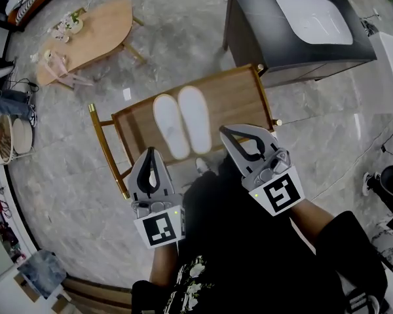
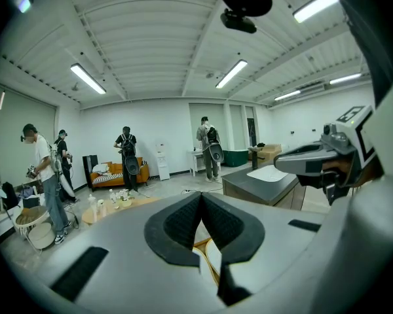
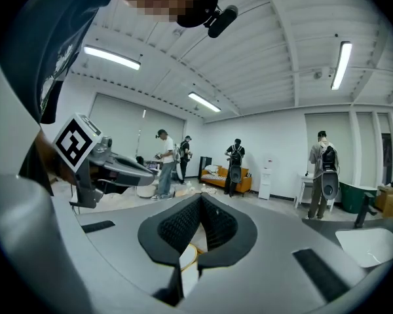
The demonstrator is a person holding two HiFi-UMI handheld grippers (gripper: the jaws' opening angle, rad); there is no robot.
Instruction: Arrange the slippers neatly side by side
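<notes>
Closest in: noted left tool (image 1: 150,150) and right tool (image 1: 226,133) side by side low in the head view, over dark clothing, each with its marker cube toward the camera. Checked the left gripper view: left tool clenched, pads meeting at the tip, nothing gripped. Checked the right gripper view: right tool likewise clenched on nothing. Logged two white slippers, left slipper (image 1: 171,126) and right slipper (image 1: 195,118), lying just beyond the tool tips on a low wooden desk (image 1: 239,97). Lying parallel, long edges touching or nearly so, clear of both tools. Spotted a dark cabinet (image 1: 262,18) with a white basin (image 1: 314,18) past the desk's far right corner. Marked several people (image 2: 126,152) standing far off by an orange sofa (image 2: 114,173) in the left gripper view.
</notes>
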